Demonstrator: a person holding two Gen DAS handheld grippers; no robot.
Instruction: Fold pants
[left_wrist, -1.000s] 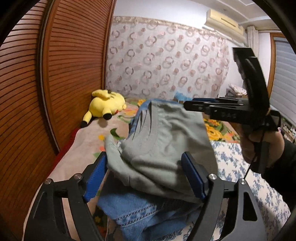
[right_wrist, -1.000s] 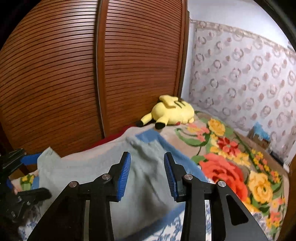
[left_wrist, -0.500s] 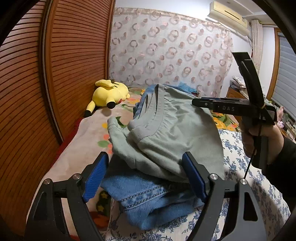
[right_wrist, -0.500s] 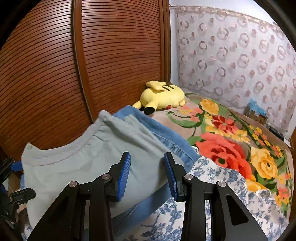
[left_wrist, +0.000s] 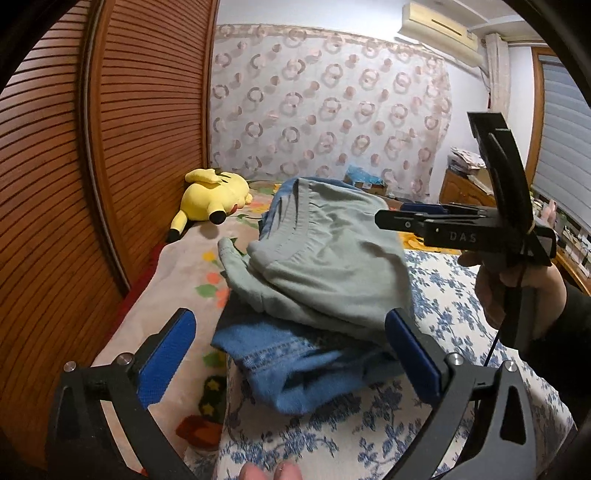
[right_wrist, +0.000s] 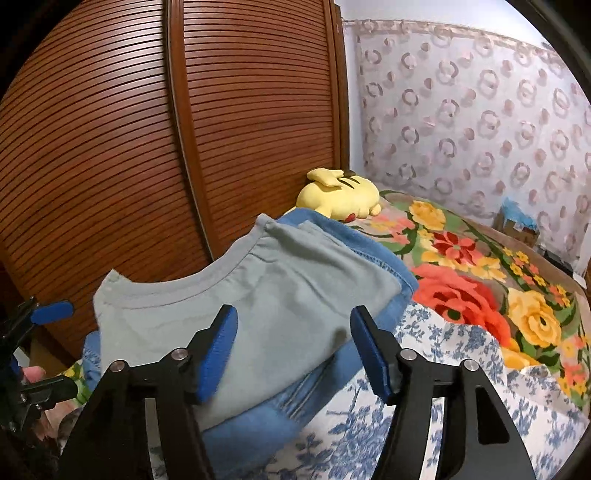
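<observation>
Folded grey-green pants (left_wrist: 332, 266) lie on top of folded blue jeans (left_wrist: 295, 373) on the bed. My left gripper (left_wrist: 290, 354) stands just in front of the pile. Its jaws are opening wide, and the blue pads touch neither garment. Seen from the side at the right, my right gripper (left_wrist: 391, 218) hovers over the far end of the grey pants, held by a hand (left_wrist: 517, 291). In the right wrist view the grey pants (right_wrist: 258, 295) and jeans (right_wrist: 258, 421) lie under and beyond my right gripper (right_wrist: 295, 349). Its jaws are opening, with no cloth pinched. The left gripper (right_wrist: 44, 350) shows at the far left.
A yellow plush toy (left_wrist: 214, 192) lies further back beside the brown louvred wardrobe doors (left_wrist: 74, 184). A white cloth with blue flowers (left_wrist: 436, 295) covers the near bed, over a bright floral blanket (right_wrist: 461, 266). A box (right_wrist: 517, 221) sits by the curtain.
The grey pants have come down flat onto the jeans. Both grippers have spread their jaws wider and drawn back a little from the pile.
</observation>
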